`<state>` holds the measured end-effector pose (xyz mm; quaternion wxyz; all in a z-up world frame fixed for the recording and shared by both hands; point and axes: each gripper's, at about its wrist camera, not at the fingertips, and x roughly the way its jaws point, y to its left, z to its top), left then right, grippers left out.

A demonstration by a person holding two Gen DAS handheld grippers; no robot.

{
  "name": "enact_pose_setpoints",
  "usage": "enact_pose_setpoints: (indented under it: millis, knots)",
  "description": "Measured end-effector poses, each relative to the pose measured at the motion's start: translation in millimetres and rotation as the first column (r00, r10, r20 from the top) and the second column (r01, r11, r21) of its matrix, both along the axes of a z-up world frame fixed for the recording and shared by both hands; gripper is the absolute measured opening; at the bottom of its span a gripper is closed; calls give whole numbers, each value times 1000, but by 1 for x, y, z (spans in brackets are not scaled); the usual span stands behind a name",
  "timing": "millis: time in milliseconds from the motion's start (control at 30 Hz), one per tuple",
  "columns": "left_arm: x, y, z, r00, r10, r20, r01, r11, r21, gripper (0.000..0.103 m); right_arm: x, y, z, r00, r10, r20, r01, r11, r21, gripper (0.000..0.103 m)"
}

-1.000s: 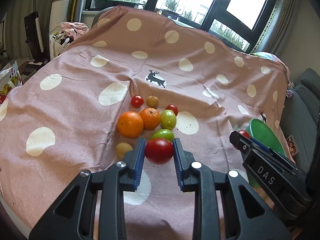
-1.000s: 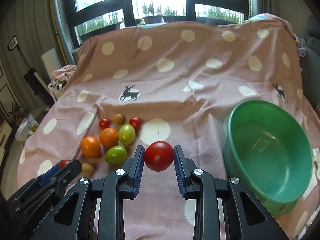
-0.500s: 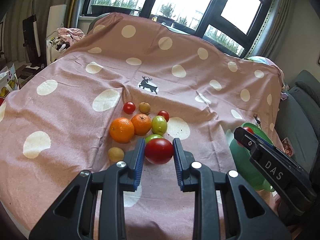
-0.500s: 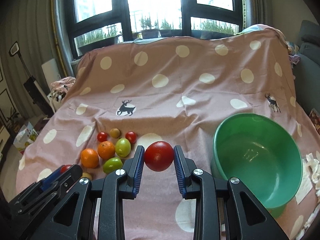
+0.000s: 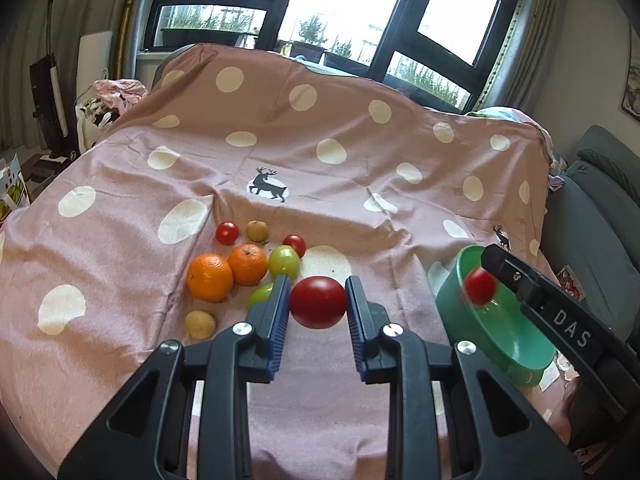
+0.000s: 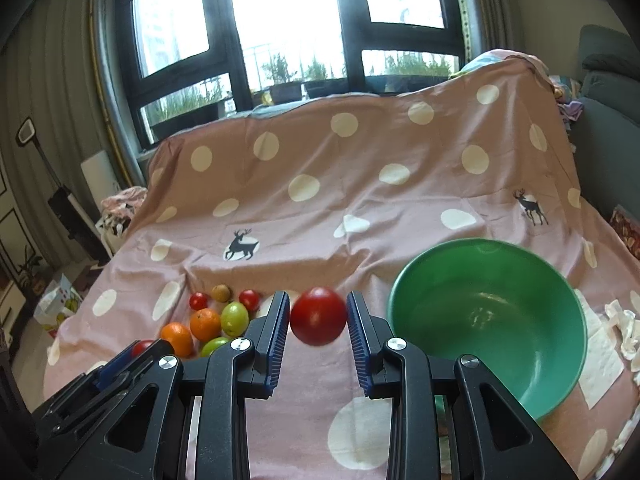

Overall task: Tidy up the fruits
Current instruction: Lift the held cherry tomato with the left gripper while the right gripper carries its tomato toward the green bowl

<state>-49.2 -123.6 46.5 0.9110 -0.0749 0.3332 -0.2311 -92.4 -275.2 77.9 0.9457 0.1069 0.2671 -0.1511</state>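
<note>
My left gripper (image 5: 318,306) is shut on a red tomato (image 5: 318,302), held above the pink spotted cloth (image 5: 280,152). My right gripper (image 6: 318,318) is shut on a second red tomato (image 6: 318,316), left of the empty green bowl (image 6: 486,316). In the left wrist view that tomato (image 5: 480,286) hangs over the bowl's near rim (image 5: 452,296). On the cloth lie two oranges (image 5: 210,277) (image 5: 247,264), two green fruits (image 5: 284,261) (image 5: 260,294), two small red tomatoes (image 5: 227,233) (image 5: 295,243) and two small brown-yellow fruits (image 5: 257,230) (image 5: 199,324).
White paper tissues (image 6: 602,354) lie right of the bowl. A grey sofa (image 5: 600,208) stands at the right. Windows (image 6: 288,24) are behind the table, and a bag with clothes (image 5: 108,100) stands at the far left.
Both grippers have risen and pulled back with their tomatoes still held. The right gripper's tomato now hangs over the bowl's rim in the left wrist view.
</note>
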Motion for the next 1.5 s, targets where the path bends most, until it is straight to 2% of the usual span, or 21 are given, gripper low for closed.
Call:
enact_pose_setpoints:
  millis: [367,500,567,700,833,1000,1133,1233,1333,1500]
  knots:
    - [-6,-44,7,996,-84,33,83,996,36,27,-20,-36,7,996,-68,66,63,996,64,31]
    - [-1,-48,7,997,-77,7,77,995,64,27,-21,-51,3,996,-63,57,56,991,118,31]
    - [2,-38,8,999,-51,-8,52,996,69,27,-19,-55,0,998,-27,47,20,988,150,31]
    - [12,-5,8,998,52,-20,-50,994,101,27,-5,-44,-6,993,114,34,-118,969,218,31]
    - [21,25,1,993,117,-29,-113,988,101,27,23,-24,-22,971,238,-20,-222,929,296,31]
    - [31,48,-15,982,170,-82,-163,983,84,27,60,11,-50,926,352,-134,-293,896,333,31]
    - [35,57,-18,976,192,-106,-185,980,73,27,81,29,-71,906,352,-235,-276,913,302,31]
    - [37,60,-21,974,191,-125,-184,980,70,27,90,31,-81,898,354,-260,-265,909,321,31]
    - [37,60,-23,972,194,-129,-185,979,83,27,94,34,-89,888,353,-294,-254,911,325,39]
    - [36,58,-24,974,180,-134,-170,982,83,27,97,36,-98,883,336,-329,-239,923,301,39]
